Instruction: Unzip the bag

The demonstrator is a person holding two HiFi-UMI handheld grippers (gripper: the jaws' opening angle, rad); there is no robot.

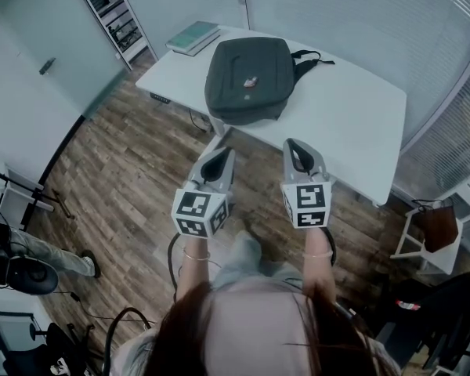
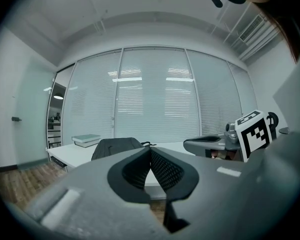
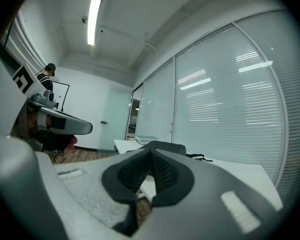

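Note:
A dark grey backpack (image 1: 248, 80) lies flat on the white table (image 1: 352, 124), with its straps trailing to the right. In the left gripper view the backpack (image 2: 116, 147) shows beyond the jaws, and the right gripper view has the backpack (image 3: 165, 147) just past its jaws too. My left gripper (image 1: 222, 154) is held level short of the table's near edge, shut with nothing in it. Beside it my right gripper (image 1: 294, 146) is also held level, and its pads meet on nothing. Both stay apart from the bag.
Books (image 1: 193, 37) are stacked at the table's far left corner. A shelf unit (image 1: 110, 14) stands behind that corner. A white chair (image 1: 439, 229) sits to the right, and a person's legs (image 1: 39, 253) show at the left over the wooden floor.

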